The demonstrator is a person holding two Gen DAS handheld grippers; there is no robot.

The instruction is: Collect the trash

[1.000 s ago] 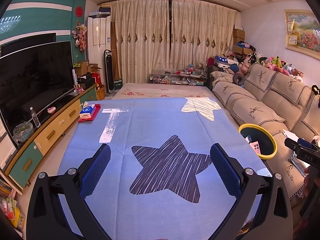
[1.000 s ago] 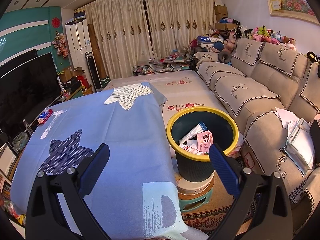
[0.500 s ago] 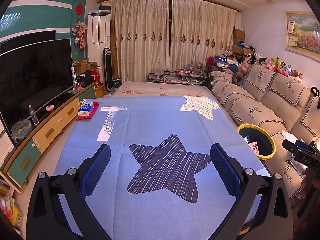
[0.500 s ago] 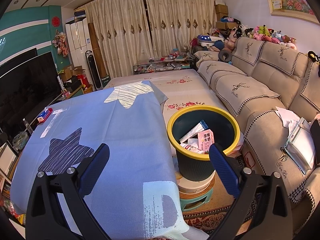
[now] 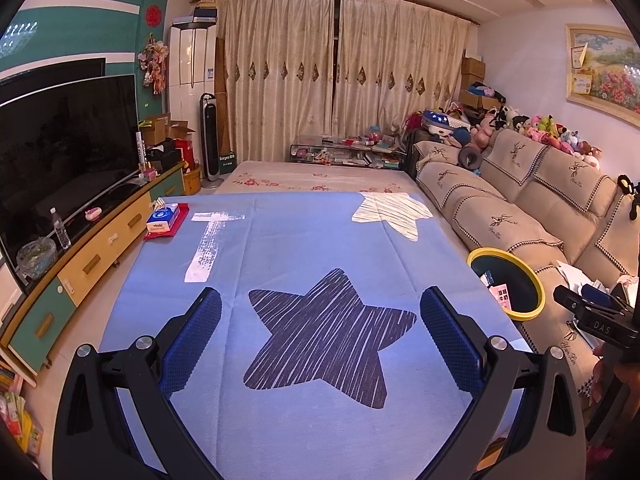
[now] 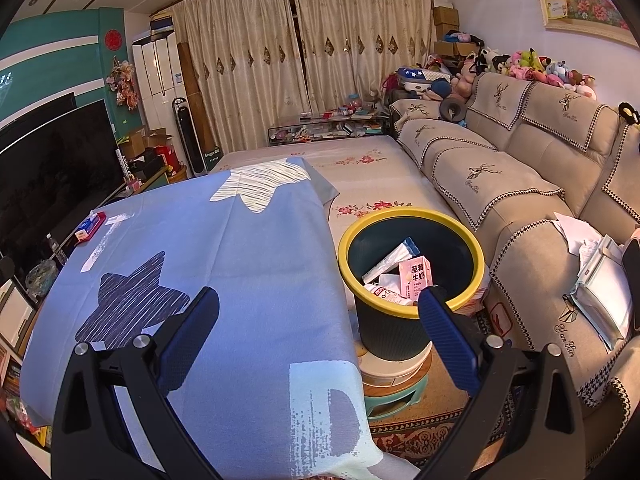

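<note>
You are looking at a round trash bin (image 6: 412, 312) with a dark green ribbed wall and a yellow rim, standing upright on a low stool beside the table's right edge, between the table and the sofa. Inside it, a pink carton (image 6: 416, 278) printed with Chinese characters is leaning upright, a white and blue wrapper (image 6: 394, 258) is slanting against the wall, and more white packaging is lying underneath.
</note>
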